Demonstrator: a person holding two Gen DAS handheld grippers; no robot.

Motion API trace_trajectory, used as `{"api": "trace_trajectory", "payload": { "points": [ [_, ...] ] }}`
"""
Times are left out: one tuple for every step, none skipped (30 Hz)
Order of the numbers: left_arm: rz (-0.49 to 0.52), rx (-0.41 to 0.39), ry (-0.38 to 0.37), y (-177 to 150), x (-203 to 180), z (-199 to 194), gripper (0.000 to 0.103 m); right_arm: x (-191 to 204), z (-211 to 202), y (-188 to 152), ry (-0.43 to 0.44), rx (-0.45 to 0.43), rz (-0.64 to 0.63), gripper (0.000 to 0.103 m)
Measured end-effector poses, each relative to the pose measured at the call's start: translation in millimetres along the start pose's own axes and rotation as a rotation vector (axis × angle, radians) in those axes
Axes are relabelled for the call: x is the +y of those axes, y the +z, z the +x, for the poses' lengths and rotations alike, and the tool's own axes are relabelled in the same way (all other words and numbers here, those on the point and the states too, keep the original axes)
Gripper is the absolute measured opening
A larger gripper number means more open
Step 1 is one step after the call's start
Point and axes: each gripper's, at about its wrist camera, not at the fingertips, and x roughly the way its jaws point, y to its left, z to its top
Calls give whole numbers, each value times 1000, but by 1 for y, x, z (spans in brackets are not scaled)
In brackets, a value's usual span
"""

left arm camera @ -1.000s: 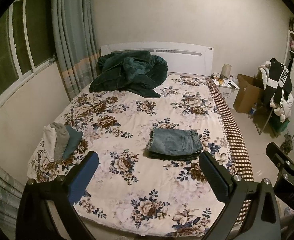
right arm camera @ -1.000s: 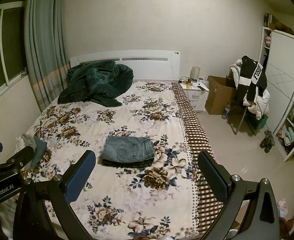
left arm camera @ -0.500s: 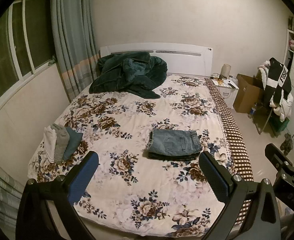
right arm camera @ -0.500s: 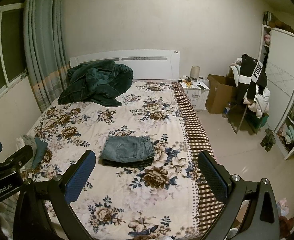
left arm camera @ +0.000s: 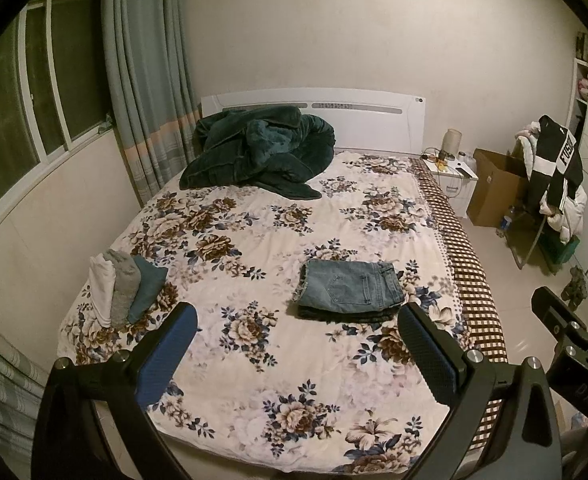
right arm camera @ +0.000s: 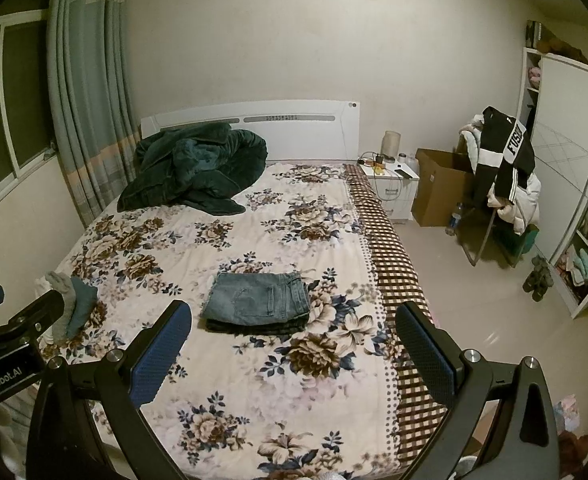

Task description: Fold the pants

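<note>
A pair of blue jeans lies folded into a neat rectangle on the floral bedspread, right of the bed's middle; it also shows in the right wrist view. My left gripper is open and empty, held back above the foot of the bed, well short of the jeans. My right gripper is open and empty too, at about the same distance. Each gripper's body shows at the edge of the other's view.
Three small folded clothes lie at the bed's left edge. A dark green blanket is heaped at the headboard. A nightstand, cardboard box and chair with clothes stand right of the bed.
Both views have shifted very slightly; the jeans and other things on the bed have not moved. Both grippers stay open and empty.
</note>
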Motion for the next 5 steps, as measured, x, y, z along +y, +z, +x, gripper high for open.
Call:
{"api": "trace_trajectory", "payload": {
  "points": [
    [-1,0,0,0,0,0,103,0,-1,0,0,0,1,103],
    [0,1,-2,0,-1,-1,103,0,-1,0,-1,0,-1,103],
    [0,-2,-3,-1,-1,-2,103,0,-1,0,-1,0,-1,103],
    [1,-5,-2,0,-1,-2,103,-1,-1,0,0,1,-3,103],
    [2,-8,-1,0,-1,-3,103,-1,-2,0,-1,2,0,103]
  ]
}}
